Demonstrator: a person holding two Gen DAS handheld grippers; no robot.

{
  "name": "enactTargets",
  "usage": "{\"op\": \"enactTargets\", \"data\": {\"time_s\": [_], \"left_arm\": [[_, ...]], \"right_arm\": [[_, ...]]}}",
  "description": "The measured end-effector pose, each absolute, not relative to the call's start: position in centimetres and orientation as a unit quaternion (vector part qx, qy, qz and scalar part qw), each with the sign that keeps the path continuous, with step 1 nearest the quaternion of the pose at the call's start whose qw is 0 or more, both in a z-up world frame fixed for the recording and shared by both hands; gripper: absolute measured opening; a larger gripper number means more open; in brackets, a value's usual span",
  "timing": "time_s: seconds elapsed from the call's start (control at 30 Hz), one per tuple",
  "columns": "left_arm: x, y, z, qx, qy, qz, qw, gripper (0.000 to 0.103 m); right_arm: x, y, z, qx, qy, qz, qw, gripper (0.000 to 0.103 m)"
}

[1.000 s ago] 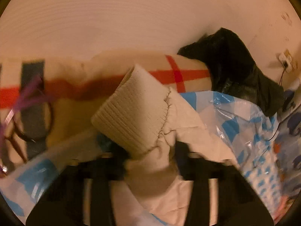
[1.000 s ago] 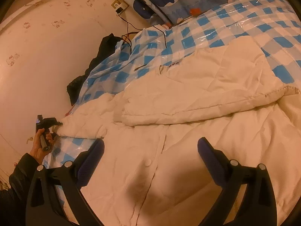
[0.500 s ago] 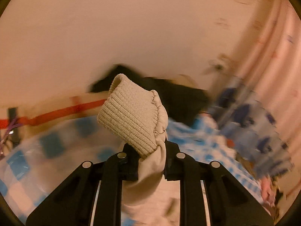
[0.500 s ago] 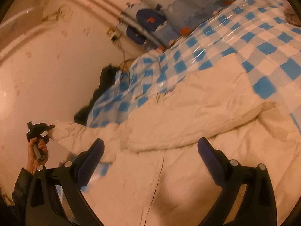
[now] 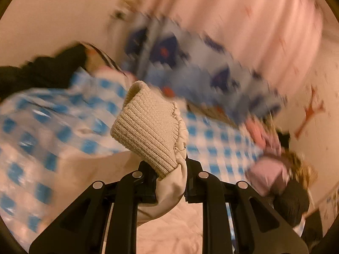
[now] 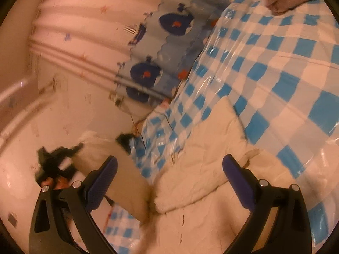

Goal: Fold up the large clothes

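A large cream padded jacket (image 6: 203, 169) lies on a bed with a blue-and-white checked plastic cover (image 6: 275, 67). My left gripper (image 5: 169, 173) is shut on one sleeve just below its ribbed knit cuff (image 5: 148, 131) and holds it lifted above the bed. In the right wrist view the left gripper (image 6: 57, 160) shows at the far left with the sleeve (image 6: 95, 148) stretched from it. My right gripper (image 6: 169, 169) is open and empty, hovering above the jacket body. The other sleeve lies folded across the jacket.
A blue whale-print fabric (image 6: 169, 25) hangs along the wall behind the bed. Dark clothing (image 5: 42, 69) lies at the bed's left end, and pink and dark items (image 5: 275, 173) sit to the right. Cables (image 6: 137, 124) run by the wall.
My left gripper has lifted the sleeve cuff off the bed and swung it to the right over the jacket. The right gripper has tilted up and stays open.
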State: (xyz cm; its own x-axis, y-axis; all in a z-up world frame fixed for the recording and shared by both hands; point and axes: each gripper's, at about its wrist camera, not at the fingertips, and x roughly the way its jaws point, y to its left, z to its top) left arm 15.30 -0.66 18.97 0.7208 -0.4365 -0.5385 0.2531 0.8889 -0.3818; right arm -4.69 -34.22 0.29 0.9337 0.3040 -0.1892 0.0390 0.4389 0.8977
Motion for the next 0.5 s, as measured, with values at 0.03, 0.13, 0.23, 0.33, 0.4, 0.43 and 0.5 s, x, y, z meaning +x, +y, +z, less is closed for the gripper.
{"op": "enactTargets", "data": {"time_s": [0.03, 0.13, 0.23, 0.33, 0.4, 0.43, 0.5], "left_arm": [[15.4, -2.7, 17.5, -0.136, 0.337, -0.198, 0.91, 0.016], [16.2, -8.8, 11.0, -0.099, 0.385, -0.214, 0.892, 0.016], [15.5, -12.5, 5.7, -0.064, 0.423, -0.214, 0.878, 0.016], [15.3, -14.8, 1.2, -0.034, 0.449, -0.207, 0.868, 0.016], [15.3, -15.8, -1.4, -0.02, 0.466, -0.205, 0.86, 0.016], [15.4, -16.0, -2.0, -0.015, 0.472, -0.204, 0.857, 0.016], [15.5, -16.9, -3.2, 0.001, 0.477, -0.199, 0.856, 0.018]], "right_arm": [[-4.9, -34.9, 0.2, 0.533, 0.158, 0.077, 0.828, 0.095], [-5.6, -36.6, -0.1, 0.556, 0.145, 0.074, 0.815, 0.095], [-6.2, -38.0, -0.1, 0.571, 0.13, 0.071, 0.808, 0.095], [-6.9, -39.0, 0.0, 0.58, 0.12, 0.069, 0.803, 0.095], [-7.2, -39.7, -0.1, 0.586, 0.114, 0.068, 0.799, 0.095], [-7.3, -39.9, -0.2, 0.589, 0.112, 0.068, 0.797, 0.095], [-7.4, -40.2, -0.3, 0.596, 0.111, 0.069, 0.793, 0.095]]}}
